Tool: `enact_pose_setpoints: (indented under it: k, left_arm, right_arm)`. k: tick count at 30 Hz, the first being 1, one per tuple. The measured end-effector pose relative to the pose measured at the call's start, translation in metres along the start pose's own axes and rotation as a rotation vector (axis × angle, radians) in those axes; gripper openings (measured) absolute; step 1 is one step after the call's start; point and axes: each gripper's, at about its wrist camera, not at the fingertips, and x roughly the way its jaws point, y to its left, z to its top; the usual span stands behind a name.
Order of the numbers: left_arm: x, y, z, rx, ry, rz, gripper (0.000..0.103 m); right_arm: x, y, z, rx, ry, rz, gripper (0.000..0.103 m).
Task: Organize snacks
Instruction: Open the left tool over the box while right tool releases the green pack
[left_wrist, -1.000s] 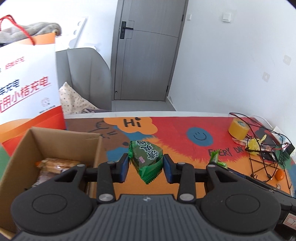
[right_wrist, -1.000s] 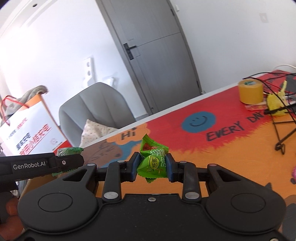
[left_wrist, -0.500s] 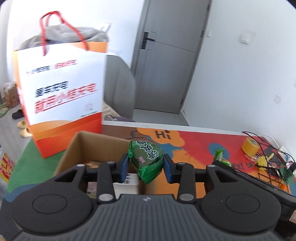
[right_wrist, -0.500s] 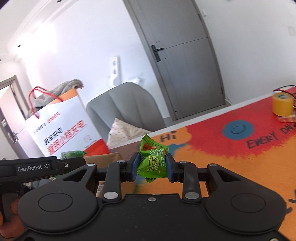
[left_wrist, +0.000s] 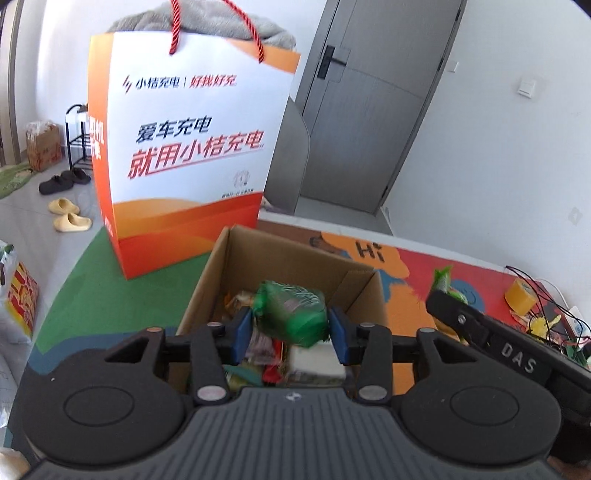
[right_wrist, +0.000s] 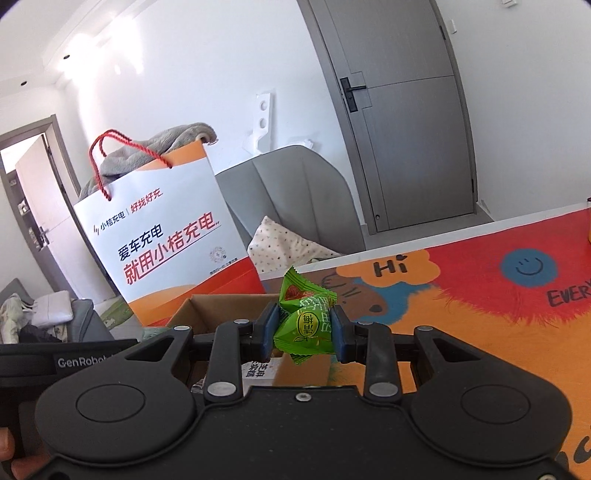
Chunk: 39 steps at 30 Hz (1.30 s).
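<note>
Over the open cardboard box (left_wrist: 284, 254) my left gripper (left_wrist: 291, 328) has its jaws opening. A dark green snack packet (left_wrist: 291, 314), blurred and tilted, sits between the blue pads with a thin gap on each side. Several snacks (left_wrist: 258, 350) lie in the box below it. My right gripper (right_wrist: 301, 332) is shut on a bright green candy packet (right_wrist: 306, 325) and hovers just right of the box (right_wrist: 221, 306), above the colourful table mat (right_wrist: 461, 295). That same candy packet (left_wrist: 443, 280) shows at the right of the left wrist view.
A tall orange and white paper bag (left_wrist: 184, 147) with red cord handles stands right behind the box. A yellow tape roll (left_wrist: 519, 295) and a black wire rack (left_wrist: 546, 317) sit at the mat's far right. A grey chair (right_wrist: 288, 195) stands behind the table.
Both grippers swung left, from over the mat to the box. The left jaws widened and the dark green packet came loose and tilted. The right grip is unchanged.
</note>
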Motion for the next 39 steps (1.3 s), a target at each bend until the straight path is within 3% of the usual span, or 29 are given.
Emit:
enact_pose_setpoints:
  k: [5, 11, 30, 32, 34, 39]
  left_arm:
    - [-0.010, 0.011, 0.001, -0.013, -0.029, 0.007, 0.057]
    - [-0.021, 0.031, 0.008, -0.049, -0.078, 0.040, 0.060]
    - [-0.029, 0.099, 0.017, -0.172, -0.095, 0.079, 0.069]
    - [-0.028, 0.104, 0.018, -0.180, -0.093, 0.080, 0.069]
    - [-0.028, 0.107, 0.018, -0.188, -0.091, 0.080, 0.070]
    - [-0.030, 0.108, 0.015, -0.191, -0.094, 0.071, 0.073]
  right_arm:
    - [0.006, 0.015, 0.000, -0.025, 0.014, 0.004, 0.031]
    - [0.015, 0.034, 0.002, -0.055, 0.031, 0.021, 0.031]
    - [0.061, 0.099, 0.001, -0.122, 0.108, 0.091, 0.031]
    - [0.064, 0.103, 0.001, -0.114, 0.112, 0.119, 0.033]
    - [0.067, 0.106, 0.000, -0.113, 0.133, 0.142, 0.044]
    - [0.060, 0.100, -0.001, -0.099, 0.122, 0.117, 0.046]
